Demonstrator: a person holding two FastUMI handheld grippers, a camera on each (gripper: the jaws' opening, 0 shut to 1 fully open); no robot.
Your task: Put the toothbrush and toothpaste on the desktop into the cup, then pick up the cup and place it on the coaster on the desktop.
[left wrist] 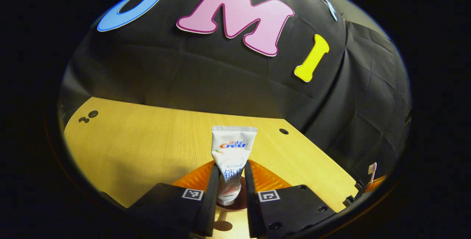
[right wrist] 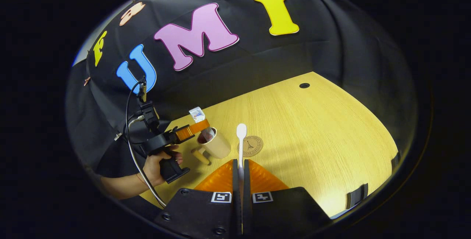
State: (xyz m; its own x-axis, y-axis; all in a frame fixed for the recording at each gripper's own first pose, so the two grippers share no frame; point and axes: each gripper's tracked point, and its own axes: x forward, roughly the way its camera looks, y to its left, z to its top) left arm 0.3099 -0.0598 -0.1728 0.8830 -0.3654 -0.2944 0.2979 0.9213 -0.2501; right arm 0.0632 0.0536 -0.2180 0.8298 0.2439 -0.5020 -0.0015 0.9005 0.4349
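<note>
At the left of the right gripper view, a hand (right wrist: 159, 165) holds the left tongs (right wrist: 200, 128) over the cup (right wrist: 217, 144), and these tongs pinch the toothpaste (right wrist: 197, 114) upright, its lower end at the cup's mouth. From the left gripper view, the same tube (left wrist: 232, 158) stands clamped between both fingers with its cap end dipping toward the dark opening below. To do this step well, I judge the tube should go straight down until its base rests inside before the fingers part, so it neither tips the cup nor leans out. Just right of the cup lies the round coaster (right wrist: 251, 145), bare on the desk (right wrist: 323, 128). Nearest the camera, the right tongs (right wrist: 241, 169) are pressed together on the handle of the toothbrush (right wrist: 241, 136), whose head points away above the coaster. Whether the cup holds anything besides the tube's end cannot be told.
</note>
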